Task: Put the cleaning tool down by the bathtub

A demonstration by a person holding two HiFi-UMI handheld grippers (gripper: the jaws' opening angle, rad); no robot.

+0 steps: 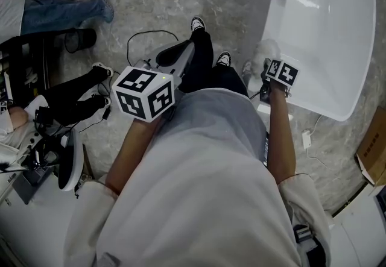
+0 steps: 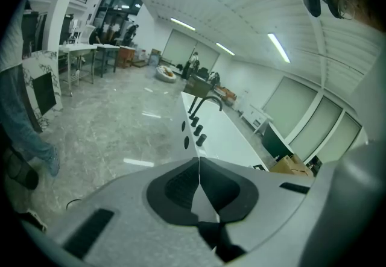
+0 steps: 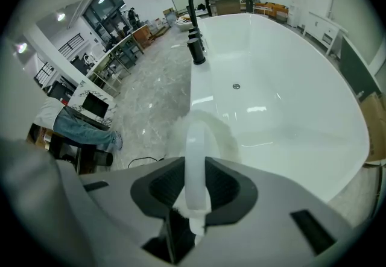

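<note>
Right gripper view: white cleaning tool point(image 3: 196, 139) tight between right tongs point(image 3: 196, 168), beside bathtub point(image 3: 283, 97).

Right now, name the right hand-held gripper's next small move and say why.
Probably lower it toward the floor beside the bathtub: the right hand-held gripper is shut on the white cleaning tool, its fluffy head at the tub's edge, not yet set down.

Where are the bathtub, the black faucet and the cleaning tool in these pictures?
bathtub point(image 3: 289, 103), right gripper view, on its bare white inner wall.
black faucet point(image 3: 196, 52), right gripper view, on its nearest knob.
cleaning tool point(image 3: 196, 163), right gripper view, on its white handle.
</note>
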